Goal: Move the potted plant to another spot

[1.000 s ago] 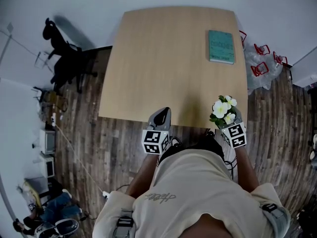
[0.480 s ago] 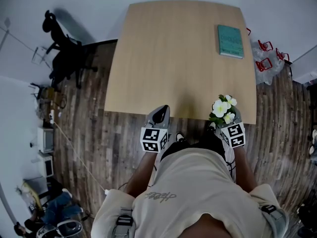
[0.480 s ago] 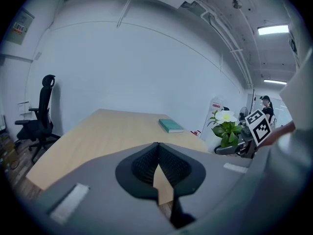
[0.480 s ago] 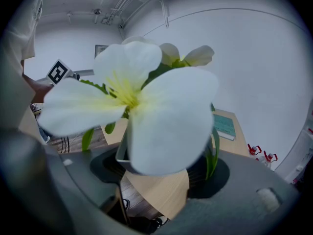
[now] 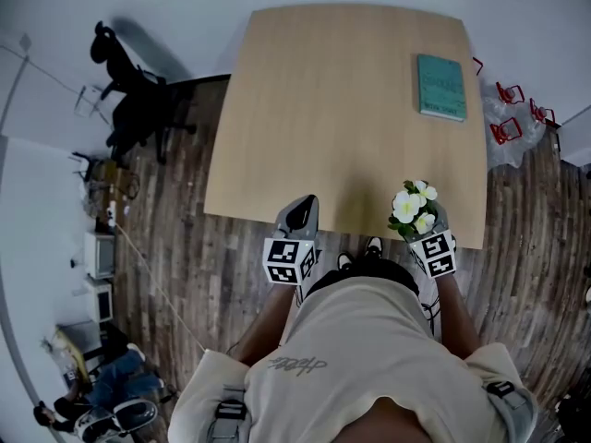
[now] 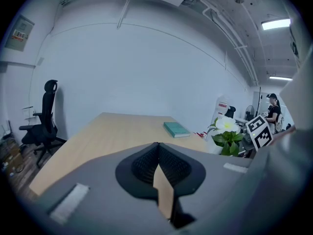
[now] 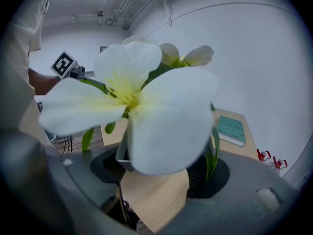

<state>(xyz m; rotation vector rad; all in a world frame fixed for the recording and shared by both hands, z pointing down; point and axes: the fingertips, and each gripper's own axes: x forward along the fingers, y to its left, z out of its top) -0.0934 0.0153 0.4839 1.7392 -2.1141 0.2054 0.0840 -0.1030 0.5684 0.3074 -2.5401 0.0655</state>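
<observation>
The right gripper (image 7: 157, 176) is clamped on the potted plant (image 7: 146, 99). Its 2 jaws press the pot from either side, a low grip that likely spares the blooms. The plant sits between them over the near edge of the table (image 5: 342, 109). It stands upright, long axis vertical, flowers on top. The left gripper (image 6: 157, 156), off to its side, has its jaws together on nothing, probably idle. A teal book (image 5: 440, 87) lies well ahead of the right gripper.
</observation>
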